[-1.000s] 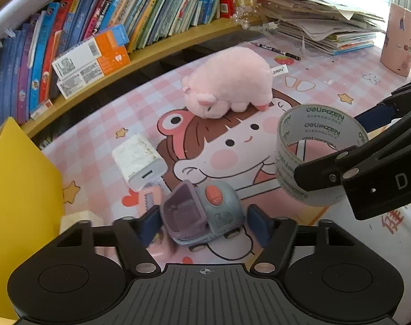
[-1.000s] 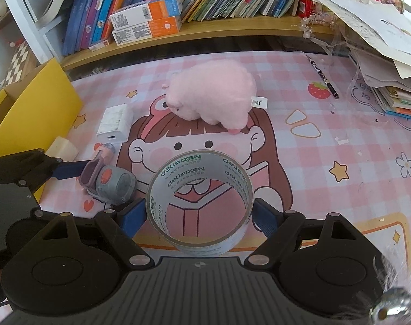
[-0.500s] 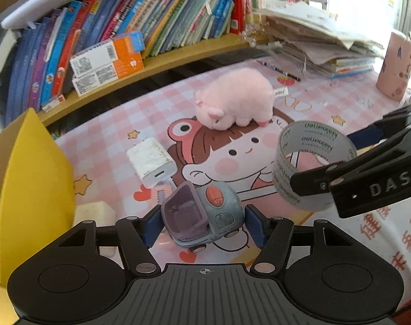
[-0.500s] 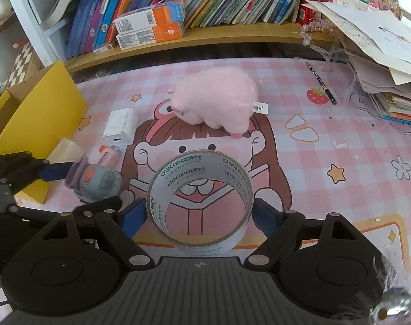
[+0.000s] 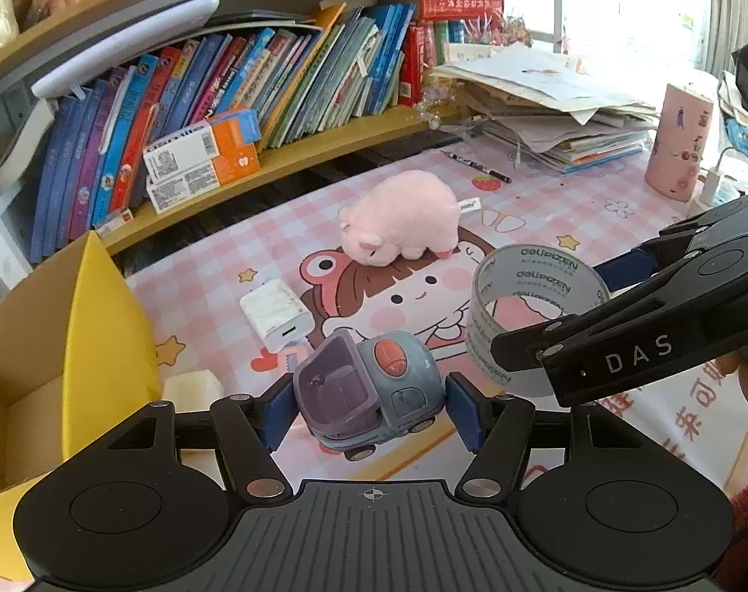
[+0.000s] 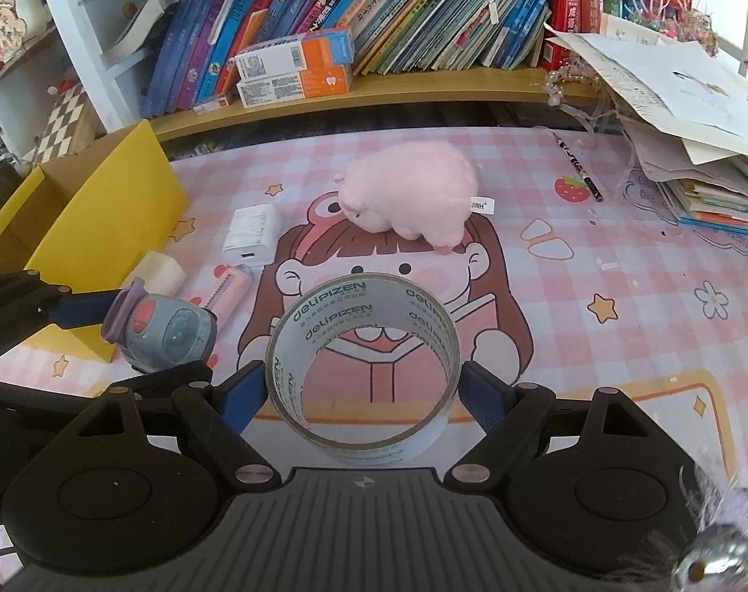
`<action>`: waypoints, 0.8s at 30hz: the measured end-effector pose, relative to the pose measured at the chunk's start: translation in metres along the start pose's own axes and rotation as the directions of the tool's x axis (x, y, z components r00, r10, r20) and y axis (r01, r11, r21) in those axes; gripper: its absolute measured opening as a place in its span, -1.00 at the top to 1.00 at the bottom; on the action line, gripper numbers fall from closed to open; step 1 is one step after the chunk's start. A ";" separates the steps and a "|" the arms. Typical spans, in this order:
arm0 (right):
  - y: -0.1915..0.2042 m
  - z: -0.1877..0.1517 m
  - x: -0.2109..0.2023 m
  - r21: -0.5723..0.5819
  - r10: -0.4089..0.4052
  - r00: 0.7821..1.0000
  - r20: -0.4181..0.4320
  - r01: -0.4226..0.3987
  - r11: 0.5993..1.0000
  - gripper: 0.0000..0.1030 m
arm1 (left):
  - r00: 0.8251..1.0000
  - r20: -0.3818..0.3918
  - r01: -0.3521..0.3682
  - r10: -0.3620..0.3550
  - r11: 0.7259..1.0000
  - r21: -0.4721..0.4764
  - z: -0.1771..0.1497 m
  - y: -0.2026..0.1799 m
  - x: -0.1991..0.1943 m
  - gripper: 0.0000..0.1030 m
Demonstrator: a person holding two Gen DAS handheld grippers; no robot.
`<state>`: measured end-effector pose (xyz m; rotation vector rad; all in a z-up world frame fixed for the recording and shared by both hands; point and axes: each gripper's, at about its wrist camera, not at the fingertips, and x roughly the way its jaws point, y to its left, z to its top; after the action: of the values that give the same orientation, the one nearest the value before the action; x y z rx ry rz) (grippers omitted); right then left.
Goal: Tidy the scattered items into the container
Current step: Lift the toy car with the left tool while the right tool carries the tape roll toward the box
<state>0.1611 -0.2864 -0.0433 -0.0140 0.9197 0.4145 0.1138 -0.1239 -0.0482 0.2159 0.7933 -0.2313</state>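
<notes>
Left wrist view: left hand-held gripper (image 5: 371, 407) pinches toy car (image 5: 369, 389), right hand-held gripper (image 6: 364, 389) clamps tape roll (image 6: 361, 370), both lifted beside yellow box (image 5: 97, 345), likely for dropping in.

pink plush pig (image 6: 407, 196), yellow box (image 6: 107, 207), blue-grey toy car (image 5: 369, 389), pink checked mat (image 6: 596, 266)

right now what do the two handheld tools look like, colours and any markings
Both are matte black plastic. The left tool has blue pads on its fingers, silver pivot screws, two round discs and a ribbed centre plate with a crosshair mark. The right tool looks the same and has white DAS lettering on its side.
</notes>
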 end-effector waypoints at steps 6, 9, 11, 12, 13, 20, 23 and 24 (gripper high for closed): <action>0.004 -0.010 -0.013 0.012 -0.016 1.000 0.010 0.016 1.000 -0.61 | 1.000 0.010 -0.005 0.005 1.000 0.007 -0.008 0.001 -0.016 -0.23; 0.006 -0.013 -0.017 0.016 -0.027 1.000 0.015 0.027 1.000 -0.61 | 1.000 0.016 -0.007 0.007 1.000 0.013 -0.012 0.001 -0.023 -0.23; 0.008 -0.015 -0.020 0.015 -0.036 0.999 0.018 0.036 0.999 -0.61 | 1.000 0.022 -0.008 0.007 1.000 0.019 -0.014 0.001 -0.028 -0.23; 0.009 -0.015 -0.021 0.013 -0.040 0.999 0.018 0.040 0.999 -0.61 | 1.000 0.026 -0.008 0.008 1.000 0.022 -0.015 0.002 -0.030 -0.23; 0.010 -0.016 -0.022 0.011 -0.043 0.999 0.019 0.043 0.999 -0.61 | 1.000 0.029 -0.008 0.008 1.000 0.025 -0.016 0.002 -0.032 -0.23; 0.024 -0.021 -0.029 -0.006 -0.065 0.998 0.026 0.066 0.998 -0.61 | 0.998 0.064 0.003 -0.005 0.999 0.032 -0.022 0.008 -0.047 -0.23; 0.031 -0.022 -0.033 -0.005 -0.080 0.996 0.033 0.081 0.997 -0.61 | 0.997 0.077 0.014 -0.016 0.999 0.036 -0.024 0.013 -0.053 -0.23; 0.033 -0.023 -0.034 -0.004 -0.086 0.996 0.035 0.086 0.996 -0.61 | 0.996 0.081 0.017 -0.021 0.999 0.039 -0.025 0.015 -0.054 -0.23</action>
<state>0.1140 -0.2716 -0.0259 -0.0507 0.8807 0.3365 0.0644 -0.0962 -0.0240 0.2337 0.7107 -0.2718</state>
